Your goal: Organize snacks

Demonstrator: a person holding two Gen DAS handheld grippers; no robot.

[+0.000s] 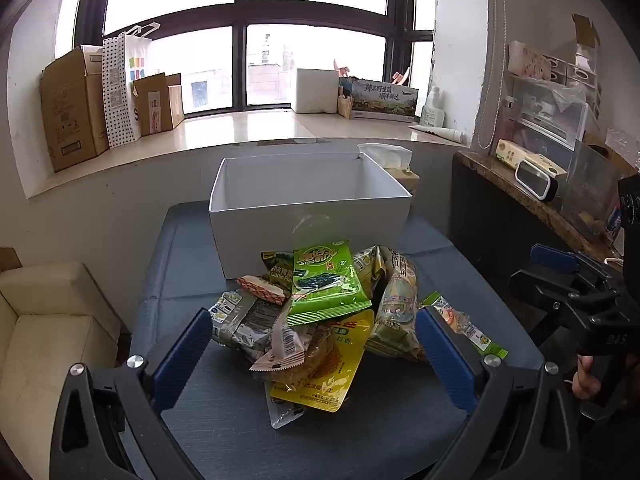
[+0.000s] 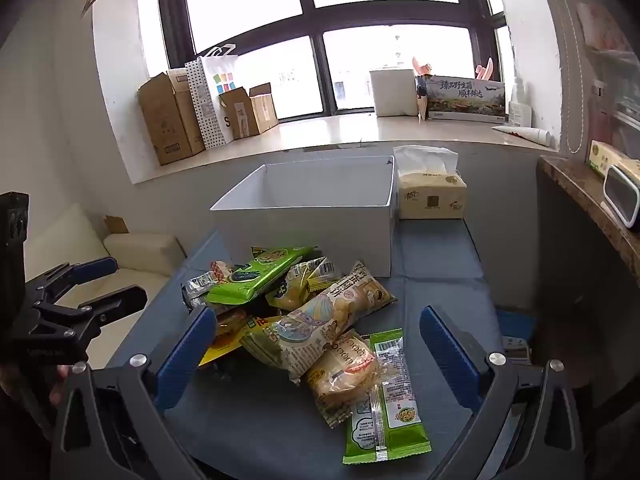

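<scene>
Hovering with jaws wide apart and nothing between them, the left hand-held gripper (image 1: 314,350) and right hand-held gripper (image 2: 314,350) frame the snack pile (image 1: 320,312) heaped on the blue table (image 1: 224,420). No packet looks sorted yet. Next comes closing on a top packet, likely the green seaweed pack (image 1: 326,284), and carrying it to the empty white box (image 1: 308,216) just behind.

Daylight pours in through the big window (image 1: 240,32) ahead of me, blown out to plain white. The sill (image 1: 248,128) below it shines with glare. The desk (image 1: 224,420) lies in soft, even light with faint shadows. Both fisheye views bend straight lines and darken at the corners.
</scene>
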